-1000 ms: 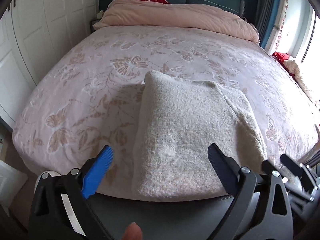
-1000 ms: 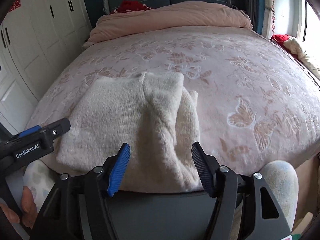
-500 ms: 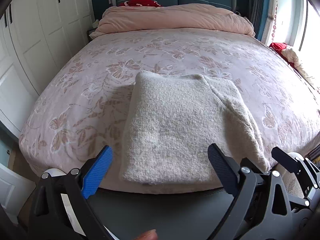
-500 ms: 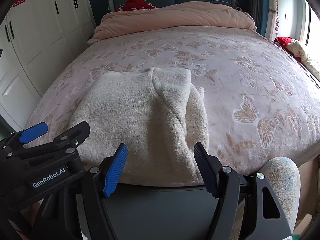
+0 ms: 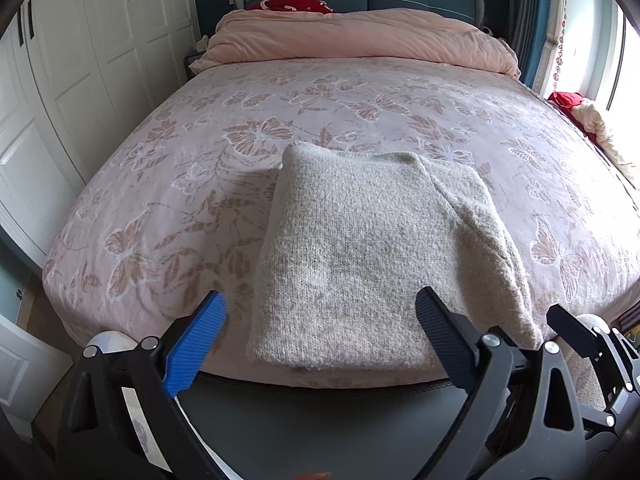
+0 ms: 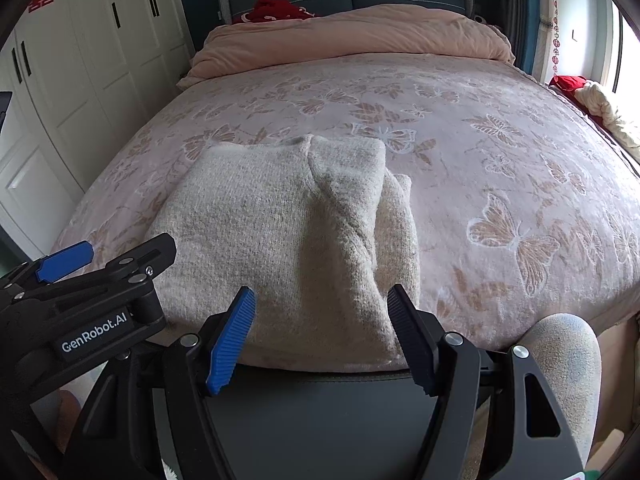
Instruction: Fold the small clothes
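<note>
A cream knitted sweater point(image 5: 372, 256) lies folded into a rectangle near the foot edge of the bed; it also shows in the right wrist view point(image 6: 288, 236), with a folded layer bunched along its right side. My left gripper point(image 5: 320, 316) is open and empty, held just short of the sweater's near edge. My right gripper point(image 6: 322, 312) is open and empty, also just short of the near edge. The left gripper's body shows at the left of the right wrist view point(image 6: 80, 296).
The bed has a pink butterfly-patterned blanket point(image 5: 360, 104) and a rolled pink duvet point(image 5: 360, 40) at the headboard. White wardrobe doors point(image 5: 80, 60) stand at the left. A pile of red and cream cloth point(image 6: 592, 100) lies at the right by the window.
Both grippers have drawn back and up from the sweater, so more of the bed shows. The sweater has not moved. Both grippers stay open.
</note>
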{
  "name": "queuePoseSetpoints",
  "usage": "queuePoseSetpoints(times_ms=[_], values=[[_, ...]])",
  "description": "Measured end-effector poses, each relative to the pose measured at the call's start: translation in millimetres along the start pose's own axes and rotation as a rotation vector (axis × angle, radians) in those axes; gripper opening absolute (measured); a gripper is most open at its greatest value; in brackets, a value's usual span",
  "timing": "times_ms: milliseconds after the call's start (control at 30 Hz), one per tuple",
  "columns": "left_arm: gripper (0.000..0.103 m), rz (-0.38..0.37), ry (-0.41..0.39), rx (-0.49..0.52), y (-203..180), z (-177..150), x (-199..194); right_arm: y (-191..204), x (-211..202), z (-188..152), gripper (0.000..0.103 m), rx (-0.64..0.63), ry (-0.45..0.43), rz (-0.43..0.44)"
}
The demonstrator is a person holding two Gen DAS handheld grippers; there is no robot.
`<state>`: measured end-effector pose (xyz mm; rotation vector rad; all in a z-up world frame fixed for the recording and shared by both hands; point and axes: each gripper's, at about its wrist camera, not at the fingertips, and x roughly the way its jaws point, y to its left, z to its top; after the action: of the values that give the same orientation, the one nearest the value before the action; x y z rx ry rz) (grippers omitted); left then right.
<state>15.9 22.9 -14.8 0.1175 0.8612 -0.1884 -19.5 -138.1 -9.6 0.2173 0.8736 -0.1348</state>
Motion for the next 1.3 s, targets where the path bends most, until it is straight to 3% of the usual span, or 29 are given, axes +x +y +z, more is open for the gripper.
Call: queuePoseSetpoints(times_ms=[1300], values=[[0.093, 0.027, -0.004, 0.023, -1.6, -5.6, 1.4, 4.1, -0.5, -2.8, 0.067, 0.007, 0.007, -0.007]])
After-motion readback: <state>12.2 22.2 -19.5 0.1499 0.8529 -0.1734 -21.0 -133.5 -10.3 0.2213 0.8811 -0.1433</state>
